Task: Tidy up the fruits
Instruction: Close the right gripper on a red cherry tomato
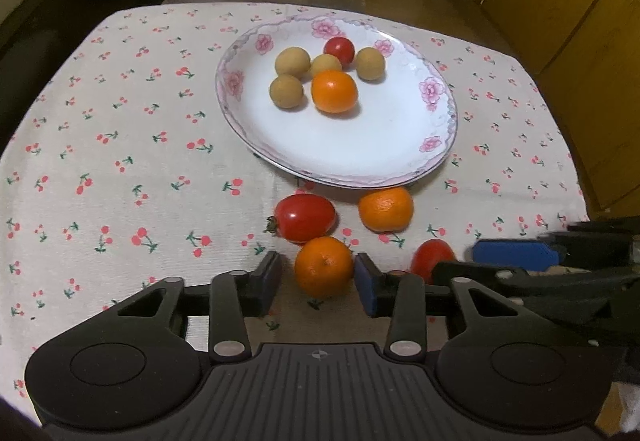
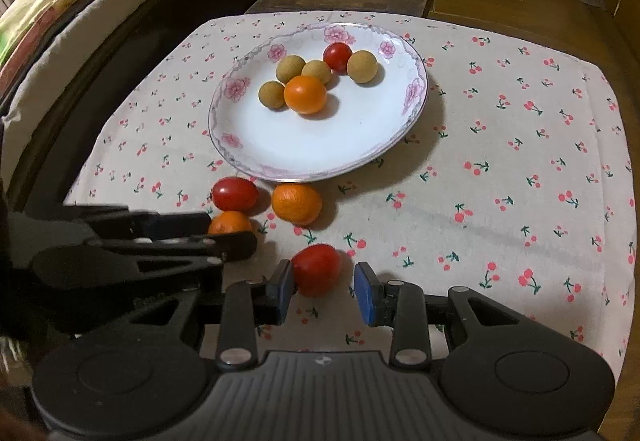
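Left wrist view shows the left gripper [image 1: 316, 281] low over the cherry-print tablecloth [image 1: 120, 145], its jaws set around a small orange [image 1: 323, 265] that lies near the cloth's near edge. The right pad [image 1: 366, 283] touches the orange's side; the left pad [image 1: 267, 279] stands just clear of it, so the fruit sits between the jaws but is not pinched from both sides.

Right wrist view shows the right gripper [image 2: 324, 289] straddling a red cherry tomato [image 2: 316, 269], also near the cloth's near edge. Its left pad [image 2: 285, 287] touches the tomato, while the right pad [image 2: 366, 291] stands apart from it with bare cloth showing between. This fruit too is between the jaws, not clamped.

Both grippers sit close side by side, the left one reaching in from the left edge of the right wrist view.

Just beyond them, close to the plate's near rim, lie a second cherry tomato [image 1: 305, 216] and a second orange [image 1: 386, 209] on the cloth. The floral-rimmed white plate [image 1: 360, 161] sits toward the far edge of the cloth and holds four tan longans [image 1: 286, 91], one orange [image 1: 334, 91] and one cherry tomato [image 1: 339, 49], clustered in its far half.
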`<move>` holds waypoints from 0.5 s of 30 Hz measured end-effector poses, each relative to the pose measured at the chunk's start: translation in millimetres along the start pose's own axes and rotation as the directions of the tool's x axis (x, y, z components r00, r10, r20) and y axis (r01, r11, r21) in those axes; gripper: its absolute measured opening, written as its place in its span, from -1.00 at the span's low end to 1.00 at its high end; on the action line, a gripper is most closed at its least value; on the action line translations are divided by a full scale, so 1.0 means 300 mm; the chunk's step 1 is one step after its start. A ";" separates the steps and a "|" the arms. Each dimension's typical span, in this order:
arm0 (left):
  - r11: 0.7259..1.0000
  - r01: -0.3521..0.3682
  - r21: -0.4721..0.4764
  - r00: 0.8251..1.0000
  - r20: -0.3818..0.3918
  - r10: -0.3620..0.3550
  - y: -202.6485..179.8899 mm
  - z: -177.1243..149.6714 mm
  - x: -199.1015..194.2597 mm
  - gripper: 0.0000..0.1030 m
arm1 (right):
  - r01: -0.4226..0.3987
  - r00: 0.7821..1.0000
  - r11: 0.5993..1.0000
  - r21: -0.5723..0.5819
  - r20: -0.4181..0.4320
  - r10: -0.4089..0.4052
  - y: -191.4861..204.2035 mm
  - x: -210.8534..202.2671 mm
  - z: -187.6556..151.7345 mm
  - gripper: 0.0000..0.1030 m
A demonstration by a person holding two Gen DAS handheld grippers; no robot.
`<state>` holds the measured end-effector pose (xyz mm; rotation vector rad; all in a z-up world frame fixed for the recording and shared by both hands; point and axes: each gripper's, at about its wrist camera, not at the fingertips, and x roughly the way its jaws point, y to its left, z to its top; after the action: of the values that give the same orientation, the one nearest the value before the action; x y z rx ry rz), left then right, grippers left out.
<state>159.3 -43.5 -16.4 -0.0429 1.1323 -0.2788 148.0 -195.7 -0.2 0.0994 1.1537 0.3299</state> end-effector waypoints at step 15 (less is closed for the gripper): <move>1.000 -0.025 0.006 1.000 0.012 0.025 0.038 -0.015 -0.045 -0.25 | -0.016 1.000 1.000 0.004 -0.018 0.016 0.034 0.050 0.010 -0.31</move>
<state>152.3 -28.8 -8.4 -0.0250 1.1194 -0.2591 154.1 -181.3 -9.7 0.1091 1.1717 0.3436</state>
